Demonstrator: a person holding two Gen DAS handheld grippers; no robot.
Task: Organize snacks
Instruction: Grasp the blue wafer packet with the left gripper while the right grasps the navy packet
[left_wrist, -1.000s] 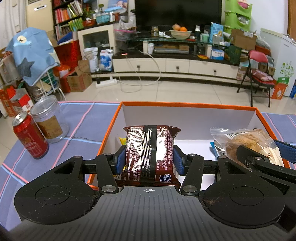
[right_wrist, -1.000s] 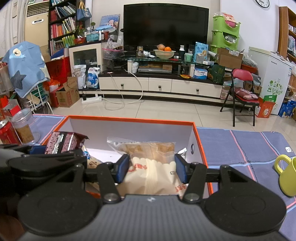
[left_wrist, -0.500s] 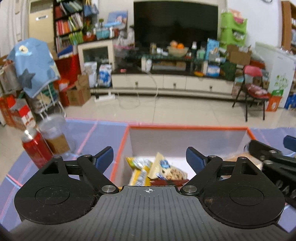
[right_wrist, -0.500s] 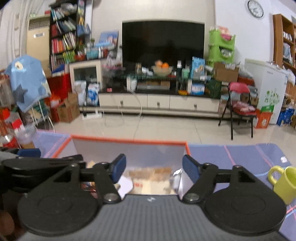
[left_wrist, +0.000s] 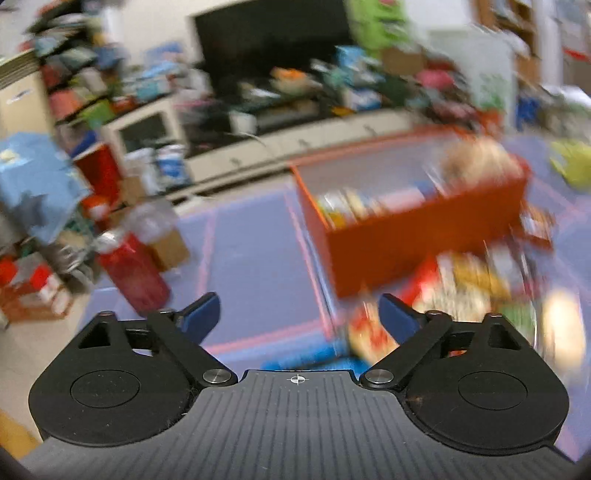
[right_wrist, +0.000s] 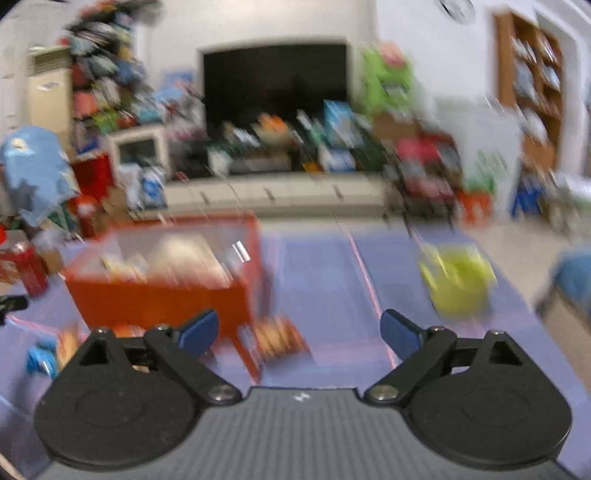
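moved: both tools out of the orange box (left_wrist: 424, 236); jaws have just been opening. left tool (left_wrist: 299, 314), right tool (right_wrist: 299, 328): released, empty. snacks (left_wrist: 465, 291): some boxed, others loose on surface. risk: blurred, hasty reach may scatter packets.

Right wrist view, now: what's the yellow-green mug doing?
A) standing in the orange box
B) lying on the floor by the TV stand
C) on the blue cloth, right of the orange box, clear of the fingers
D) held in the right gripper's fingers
C: the yellow-green mug sits on the blue cloth, well right of the orange box, and the right gripper is open with nothing between its fingers.
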